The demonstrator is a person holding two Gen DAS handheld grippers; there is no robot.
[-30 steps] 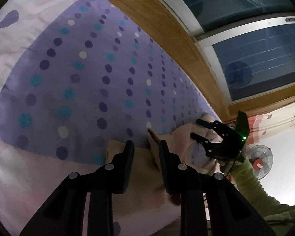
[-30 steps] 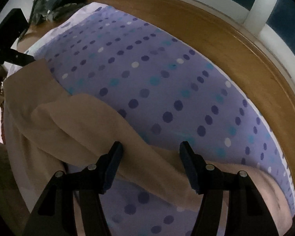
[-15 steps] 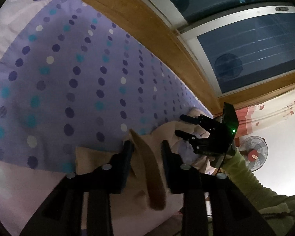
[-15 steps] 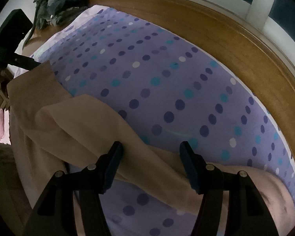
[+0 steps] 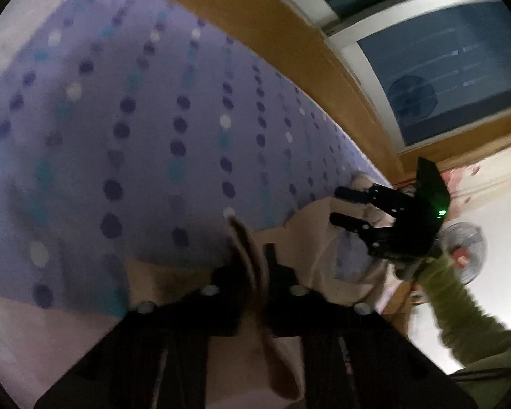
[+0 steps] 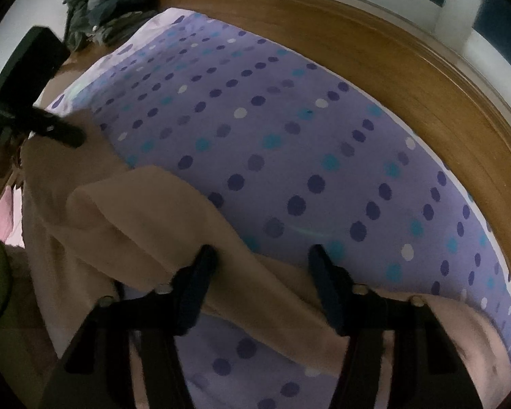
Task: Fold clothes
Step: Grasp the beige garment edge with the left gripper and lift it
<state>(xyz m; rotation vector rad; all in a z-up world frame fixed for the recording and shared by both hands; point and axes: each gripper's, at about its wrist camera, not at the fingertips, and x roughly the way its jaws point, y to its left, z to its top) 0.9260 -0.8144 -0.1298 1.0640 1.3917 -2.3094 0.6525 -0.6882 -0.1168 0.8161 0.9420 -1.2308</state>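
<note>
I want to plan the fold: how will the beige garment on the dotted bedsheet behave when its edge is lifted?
Probably floppy: the beige garment already drapes in soft rolls and wrinkles over the bedsheet. Likely light and thin, since a narrow pinched ridge stands up between the closing jaws of the left gripper. It should sag between grip points; the right gripper is closing over it too.

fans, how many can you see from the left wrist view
2: a standing fan at the right edge beside the green sleeve, and a fan shape in the dark window, probably its reflection.
</note>
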